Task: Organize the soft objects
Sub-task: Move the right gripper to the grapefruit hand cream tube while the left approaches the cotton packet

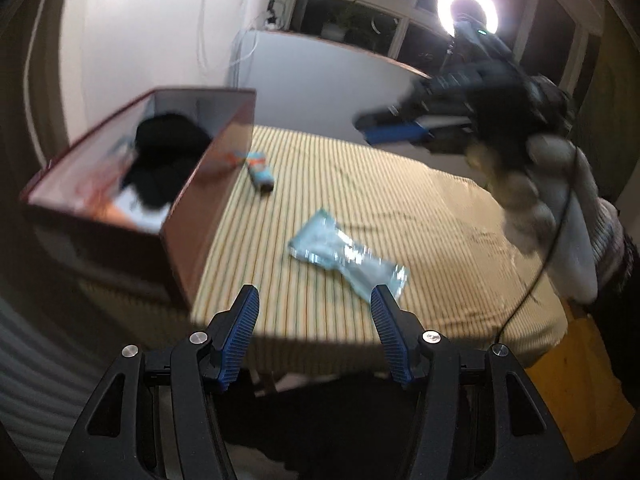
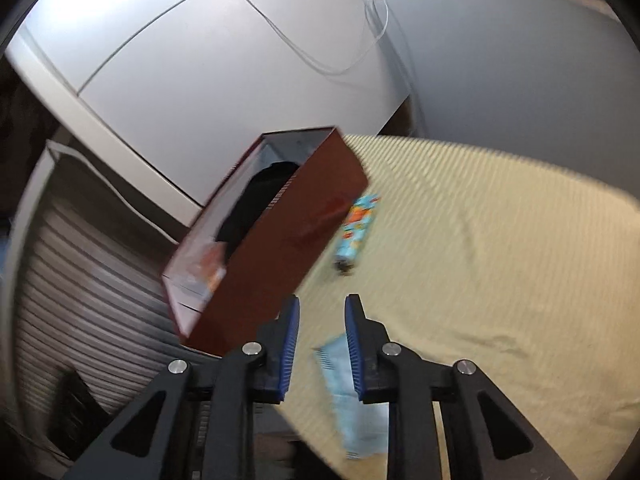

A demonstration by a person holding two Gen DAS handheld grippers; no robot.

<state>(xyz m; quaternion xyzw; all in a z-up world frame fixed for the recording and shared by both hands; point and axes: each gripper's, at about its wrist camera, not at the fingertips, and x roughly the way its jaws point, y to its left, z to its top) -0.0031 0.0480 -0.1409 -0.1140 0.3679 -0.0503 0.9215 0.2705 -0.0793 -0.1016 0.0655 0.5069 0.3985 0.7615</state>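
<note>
A pale blue plastic packet [image 1: 344, 256] lies on the yellow striped tablecloth [image 1: 400, 200], just beyond my left gripper [image 1: 316, 296], which is open and holds nothing. A red-brown open box [image 1: 224, 148] stands at the table's left edge with a black soft thing [image 1: 168, 160] inside. A small colourful pack [image 1: 262, 176] lies against the box's far side. My right gripper [image 1: 372, 128] hovers over the table's far right, held by a hand [image 1: 532, 184]. In the right wrist view my right gripper [image 2: 323, 300] has a narrow empty gap between its pads. The blue packet [image 2: 352, 400] lies under it, with the box [image 2: 288, 232] and the colourful pack [image 2: 356, 232] ahead.
A ring light [image 1: 467, 14] glares at the back right before dark windows. A white ribbed radiator [image 2: 80, 280] stands left of the table, below a white sill. A yellow object [image 1: 580, 380] sits off the table's right corner. A cable [image 1: 552, 248] hangs from the right hand.
</note>
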